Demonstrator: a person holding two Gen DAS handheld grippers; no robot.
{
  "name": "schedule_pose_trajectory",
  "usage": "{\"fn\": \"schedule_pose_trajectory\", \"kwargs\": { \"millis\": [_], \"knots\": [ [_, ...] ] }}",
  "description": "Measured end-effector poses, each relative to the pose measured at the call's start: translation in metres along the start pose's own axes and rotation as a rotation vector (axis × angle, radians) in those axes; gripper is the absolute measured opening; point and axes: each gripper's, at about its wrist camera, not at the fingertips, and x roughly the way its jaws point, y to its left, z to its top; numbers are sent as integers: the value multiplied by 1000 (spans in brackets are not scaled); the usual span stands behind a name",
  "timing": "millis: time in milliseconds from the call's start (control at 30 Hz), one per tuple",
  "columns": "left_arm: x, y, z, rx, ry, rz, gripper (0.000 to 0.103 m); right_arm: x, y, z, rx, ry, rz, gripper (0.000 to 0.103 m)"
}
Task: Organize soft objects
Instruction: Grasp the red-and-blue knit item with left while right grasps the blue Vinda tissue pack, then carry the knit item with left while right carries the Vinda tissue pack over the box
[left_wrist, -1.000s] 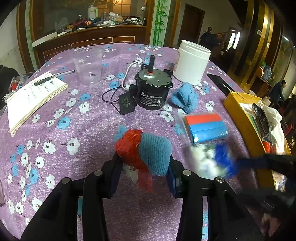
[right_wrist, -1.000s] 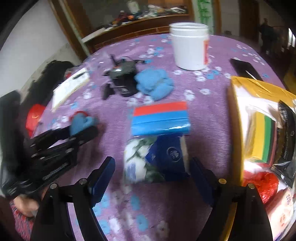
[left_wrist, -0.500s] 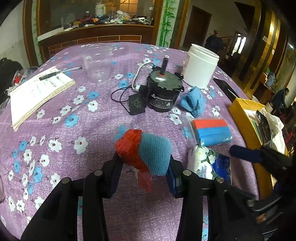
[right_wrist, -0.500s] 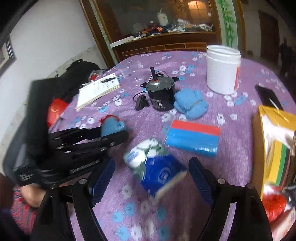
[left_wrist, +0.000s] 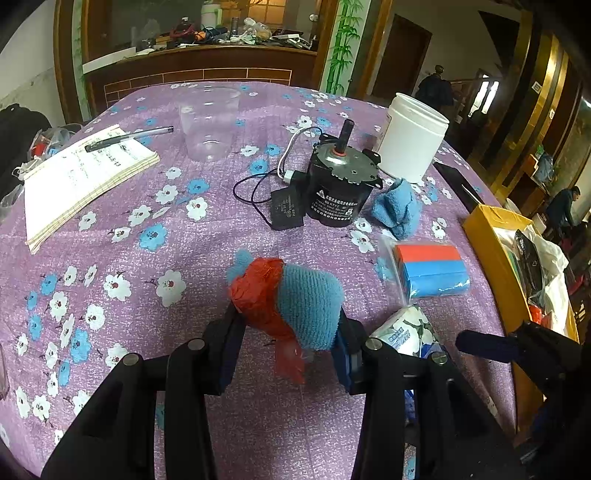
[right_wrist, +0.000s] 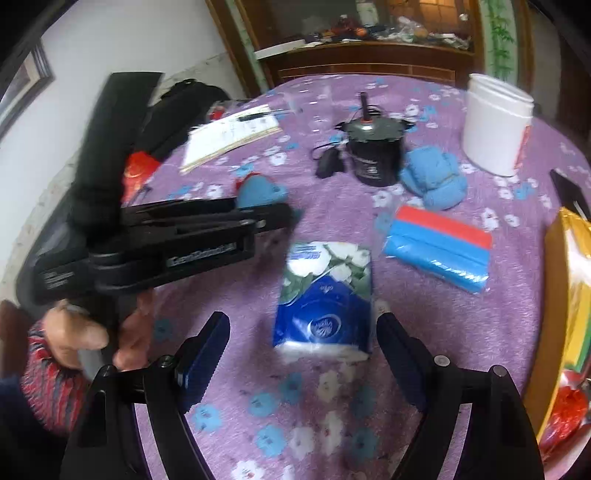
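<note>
My left gripper (left_wrist: 286, 332) is shut on a blue knitted soft toy with red wrapping (left_wrist: 291, 299), held just above the purple flowered tablecloth (left_wrist: 147, 258). It also shows in the right wrist view (right_wrist: 258, 190). My right gripper (right_wrist: 303, 354) is open and empty, its jaws on either side of a blue and white tissue pack (right_wrist: 327, 295) lying on the cloth; the pack also shows in the left wrist view (left_wrist: 402, 332). A red and blue sponge pack (left_wrist: 430, 269) and a blue cloth bundle (left_wrist: 397, 208) lie beyond.
A black motor with cable (left_wrist: 340, 192), a white jar (left_wrist: 410, 136), a clear cup (left_wrist: 208, 123) and a notebook with pen (left_wrist: 81, 177) stand farther back. A yellow box (left_wrist: 517, 266) holding several items sits at the right table edge.
My right gripper has swung round and drawn back, and the tissue pack now lies flat between its open jaws. My left gripper keeps its hold on the toy and has shifted slightly.
</note>
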Motion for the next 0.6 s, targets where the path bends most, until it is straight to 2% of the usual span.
{"fn": "schedule_pose_trajectory", "kwargs": {
  "millis": [67,133,200,233,300,467,600],
  "knots": [
    [0,0,0,1,0,0,40,5,0,-1,9,-8,-59,83],
    [0,0,0,-2,-2,1,40,9,6,0,0,-26,-65,81],
    [0,0,0,-5,-6,2,40,12,11,0,-6,-40,-80,67],
    [0,0,0,-6,-7,2,40,15,11,-1,-4,-25,-85,53],
    [-2,0,0,-4,-13,1,40,12,6,-1,18,-35,-79,53],
    [-7,-6,-1,21,-44,3,40,-16,-15,3,115,-144,-111,52],
    [-17,-18,-4,86,-113,41,40,-26,-32,6,183,-190,-161,53]
  ]
}}
